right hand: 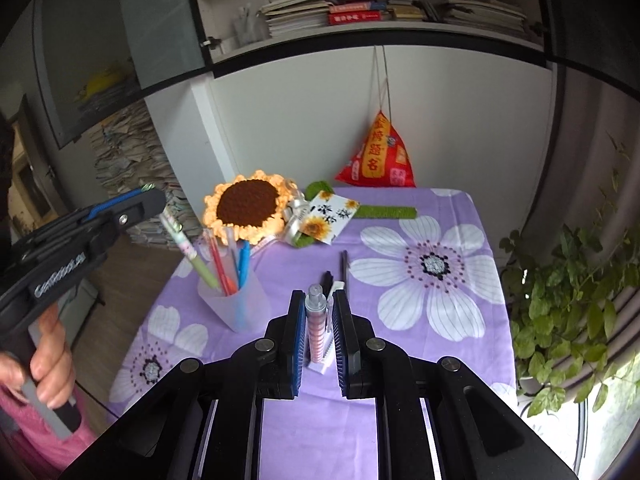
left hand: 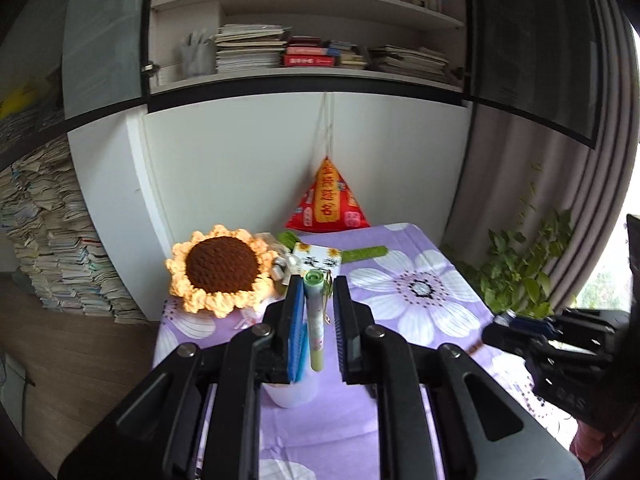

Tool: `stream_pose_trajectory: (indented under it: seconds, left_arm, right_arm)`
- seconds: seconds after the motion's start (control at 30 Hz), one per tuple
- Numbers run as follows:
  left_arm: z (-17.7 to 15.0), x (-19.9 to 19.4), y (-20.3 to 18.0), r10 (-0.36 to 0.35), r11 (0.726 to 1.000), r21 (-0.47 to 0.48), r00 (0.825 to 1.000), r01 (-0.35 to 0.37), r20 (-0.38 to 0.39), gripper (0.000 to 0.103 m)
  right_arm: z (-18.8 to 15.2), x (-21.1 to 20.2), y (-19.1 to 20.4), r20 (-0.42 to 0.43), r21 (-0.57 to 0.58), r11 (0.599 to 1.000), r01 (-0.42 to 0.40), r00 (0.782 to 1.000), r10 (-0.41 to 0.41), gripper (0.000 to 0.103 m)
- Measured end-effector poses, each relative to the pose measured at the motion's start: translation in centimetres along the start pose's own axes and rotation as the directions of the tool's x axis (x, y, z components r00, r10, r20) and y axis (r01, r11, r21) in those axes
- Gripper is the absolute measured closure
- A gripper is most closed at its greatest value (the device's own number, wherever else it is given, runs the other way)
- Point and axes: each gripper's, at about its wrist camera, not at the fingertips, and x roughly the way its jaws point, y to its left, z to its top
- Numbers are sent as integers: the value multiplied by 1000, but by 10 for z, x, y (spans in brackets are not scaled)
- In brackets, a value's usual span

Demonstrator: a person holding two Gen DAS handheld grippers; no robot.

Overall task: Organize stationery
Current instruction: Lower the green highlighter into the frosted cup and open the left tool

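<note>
Broadly, purple flowered tablecloth [right hand: 400,380] over a small table, far edge against a white cabinet [right hand: 280,100], left edge dropping to wood floor, right edge beside a leafy plant [right hand: 568,304]; bare cloth across the right half and near middle. Far left on the cloth, one crocheted sunflower [right hand: 250,210] with one card [right hand: 330,218] just right of it; one red triangular pouch [right hand: 378,158] at the far edge. One translucent cup [right hand: 236,300] near the left edge, holding about four pens. Left gripper [left hand: 317,284] clamped on one green pen [left hand: 314,320], raised above the cup. Right gripper [right hand: 318,298] closed on one pink-banded pen [right hand: 315,320]. Two dark pens [right hand: 336,276] lying on the cloth just beyond the right gripper's tips.
</note>
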Motion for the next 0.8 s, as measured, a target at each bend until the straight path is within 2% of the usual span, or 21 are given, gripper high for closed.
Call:
stream_pose_trajectory:
  seconds: [0.2,0.4,0.8]
  left_arm:
    - [-2,25,24,31,999,-36,998,-33,-46,90]
    - [-22,53,44,35,995,-88,991,-46,-127,90]
    - [-45,79,47,6,995,-98,978,-27,-210,90]
  right_arm:
    - [1,-1,10,3,-19,1000,3,1000,-3,89]
    - [5,-2,16,8,-30,999,16,1000,-16,89]
    - [8,11,28,-20,-47,999,19,1000,-20,89]
